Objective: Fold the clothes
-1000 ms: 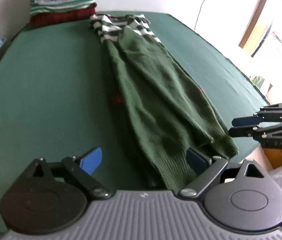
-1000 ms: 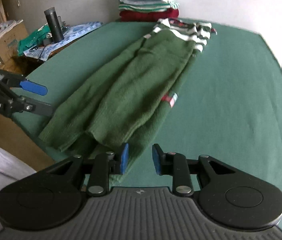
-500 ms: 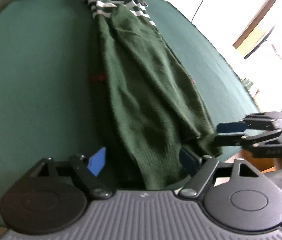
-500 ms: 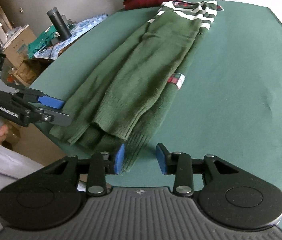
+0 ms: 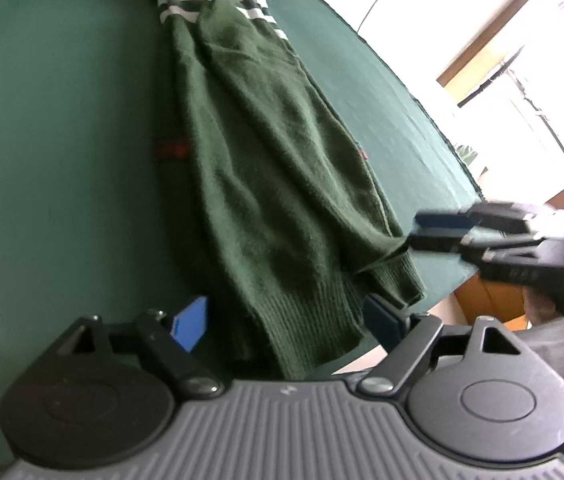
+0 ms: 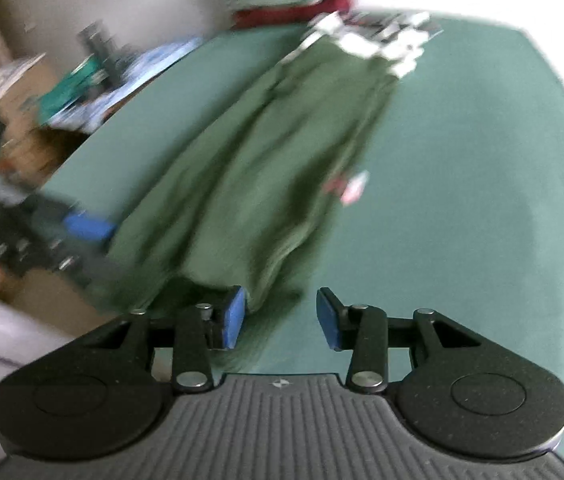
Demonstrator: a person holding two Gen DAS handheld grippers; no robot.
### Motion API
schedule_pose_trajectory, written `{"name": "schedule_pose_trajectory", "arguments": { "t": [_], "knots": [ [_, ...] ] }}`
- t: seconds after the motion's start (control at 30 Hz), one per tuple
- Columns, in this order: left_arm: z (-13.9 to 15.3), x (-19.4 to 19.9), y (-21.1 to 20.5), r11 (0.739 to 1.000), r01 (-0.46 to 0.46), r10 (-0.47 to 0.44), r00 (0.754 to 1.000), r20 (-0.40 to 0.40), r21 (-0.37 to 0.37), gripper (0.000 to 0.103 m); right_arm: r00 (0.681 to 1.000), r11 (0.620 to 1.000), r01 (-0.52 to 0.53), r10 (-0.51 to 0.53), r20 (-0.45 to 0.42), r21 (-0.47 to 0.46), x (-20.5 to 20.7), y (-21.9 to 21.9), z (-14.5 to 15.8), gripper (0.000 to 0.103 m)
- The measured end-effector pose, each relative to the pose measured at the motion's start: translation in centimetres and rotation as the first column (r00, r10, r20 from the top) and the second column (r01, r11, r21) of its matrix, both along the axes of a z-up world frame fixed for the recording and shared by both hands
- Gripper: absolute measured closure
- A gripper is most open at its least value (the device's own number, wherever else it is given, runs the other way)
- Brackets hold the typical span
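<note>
A dark green sweater (image 5: 273, 184), folded into a long strip with white stripes at its far end, lies on the green table (image 5: 49, 160). My left gripper (image 5: 286, 324) hangs over the near ribbed hem (image 5: 314, 320). Its jaws are opening, the hem lies between the blue pads, and neither pad presses on it. In the blurred right wrist view my right gripper (image 6: 282, 318) stands open at the sweater's (image 6: 249, 168) near right corner, its left pad (image 6: 233, 316) against the fabric edge. The left view shows the right gripper (image 5: 434, 232) beside the hem's right corner.
A stack of folded clothes (image 6: 282, 0) stands at the table's far end. Cluttered boxes and papers (image 6: 81, 76) lie off the left side. The near table edge runs just under both grippers, with wooden furniture (image 5: 490, 300) below it. A bright window (image 5: 542, 60) is at the right.
The left gripper has tipped downward toward the near hem. The right gripper has closed in on the hem's right corner and its jaws have widened. The right view is now blurred.
</note>
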State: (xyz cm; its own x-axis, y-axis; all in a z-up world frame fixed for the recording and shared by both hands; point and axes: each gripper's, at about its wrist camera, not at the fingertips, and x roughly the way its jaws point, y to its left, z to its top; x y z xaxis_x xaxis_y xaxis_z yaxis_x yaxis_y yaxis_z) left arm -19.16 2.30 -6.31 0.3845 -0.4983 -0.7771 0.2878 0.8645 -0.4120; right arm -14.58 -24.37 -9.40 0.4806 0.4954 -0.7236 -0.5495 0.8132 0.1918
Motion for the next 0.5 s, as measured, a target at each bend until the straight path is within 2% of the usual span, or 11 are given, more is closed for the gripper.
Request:
{"name": "schedule_pose_trajectory", "arguments": {
  "t": [0.07,0.17,0.3,0.4,0.43,0.47,0.5],
  "knots": [
    [0.1,-0.1,-0.2,1.000,0.015,-0.015,1.000,0.004,0.018,0.018,0.994,0.994,-0.102,0.103,0.045,-0.028,-0.7,1.2,0.2,0.063],
    [0.2,0.3,-0.5,0.998,0.041,-0.041,0.999,0.011,0.050,0.018,0.955,0.958,-0.273,0.280,0.097,-0.082,-1.7,3.3,0.4,0.066],
    [0.4,0.5,-0.4,0.997,0.056,-0.057,0.998,0.008,0.055,0.017,0.932,0.936,-0.335,0.346,0.106,-0.110,-0.9,4.6,-0.6,0.069],
    [0.5,0.6,-0.2,0.997,0.046,-0.047,0.999,0.007,0.060,0.017,0.926,0.930,-0.343,0.358,0.115,-0.135,-0.7,5.4,-1.3,0.076],
    [0.5,0.7,-0.2,0.997,0.040,-0.040,0.999,0.006,0.063,0.017,0.926,0.929,-0.343,0.359,0.116,-0.136,-0.7,5.5,-1.3,0.091],
    [0.5,0.9,-0.2,0.997,0.033,-0.033,0.999,0.004,0.064,0.017,0.926,0.929,-0.344,0.360,0.117,-0.138,-0.7,5.6,-1.4,0.101],
    [0.5,1.1,-0.3,0.998,0.026,-0.026,1.000,0.002,0.062,0.017,0.926,0.929,-0.347,0.361,0.111,-0.128,-0.7,5.4,-1.1,0.101]
  ]
}}
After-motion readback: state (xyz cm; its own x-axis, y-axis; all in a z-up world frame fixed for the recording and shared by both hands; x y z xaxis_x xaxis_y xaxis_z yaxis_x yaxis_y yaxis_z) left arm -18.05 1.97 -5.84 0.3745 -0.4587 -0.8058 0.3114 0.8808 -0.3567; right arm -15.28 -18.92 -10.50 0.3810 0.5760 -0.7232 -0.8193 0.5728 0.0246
